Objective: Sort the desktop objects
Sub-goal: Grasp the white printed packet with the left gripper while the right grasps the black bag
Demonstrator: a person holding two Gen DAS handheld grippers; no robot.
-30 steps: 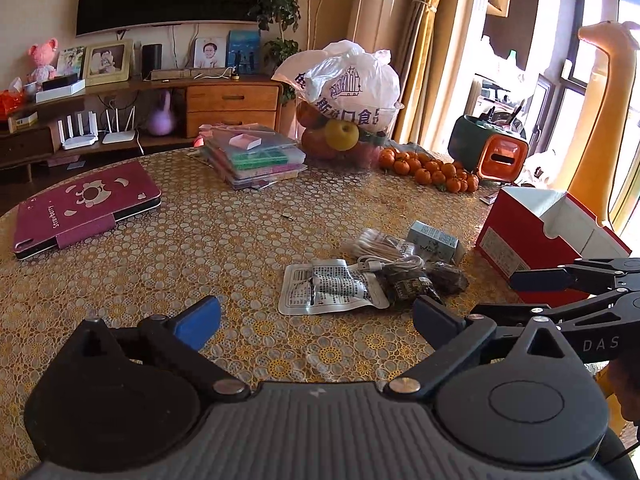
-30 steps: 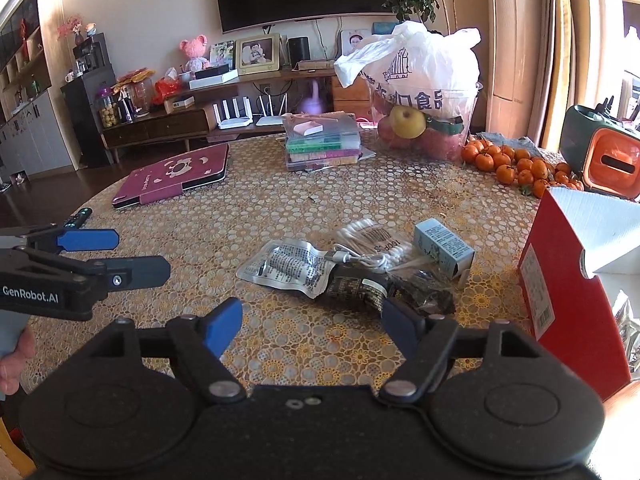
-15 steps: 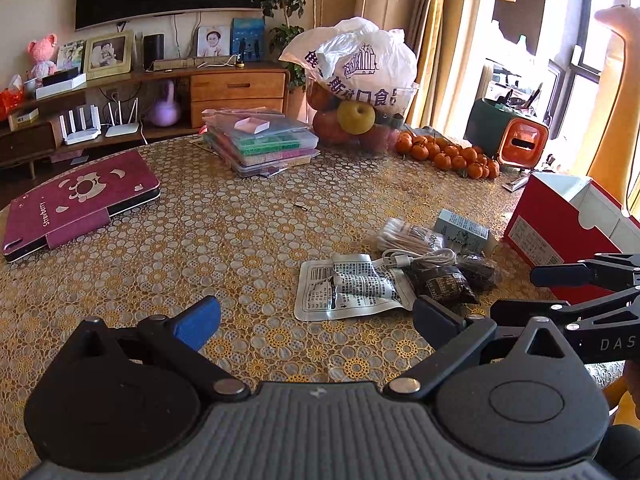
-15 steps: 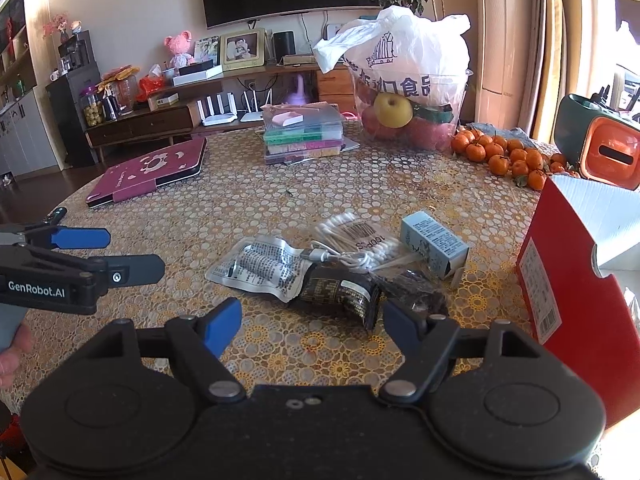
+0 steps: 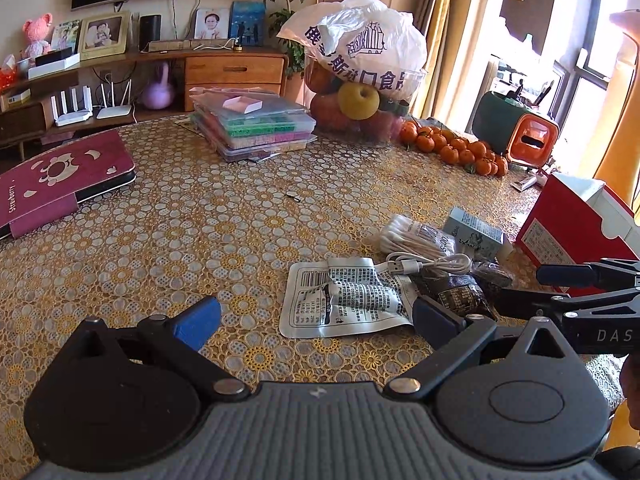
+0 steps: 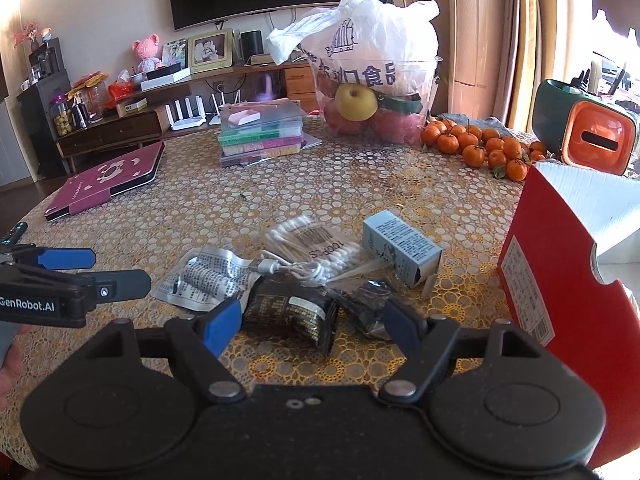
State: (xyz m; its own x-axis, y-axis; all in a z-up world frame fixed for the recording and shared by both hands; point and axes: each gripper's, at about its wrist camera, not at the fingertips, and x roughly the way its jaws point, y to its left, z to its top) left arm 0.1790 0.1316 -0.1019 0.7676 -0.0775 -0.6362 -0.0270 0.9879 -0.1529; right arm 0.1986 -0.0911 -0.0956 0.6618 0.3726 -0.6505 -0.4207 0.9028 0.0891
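Both grippers, left and right, have been brought nearer the small pile beside the red box, jaws wide and empty, the dark packet being framed for a first pick.

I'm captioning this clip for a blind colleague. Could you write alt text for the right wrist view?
Open right tongs hover over a black printed snack packet in a small pile: silver foil pouch, white coiled cable, cotton swab pack, pale blue carton. A red cardboard box stands at right; the open left tongs show at left.
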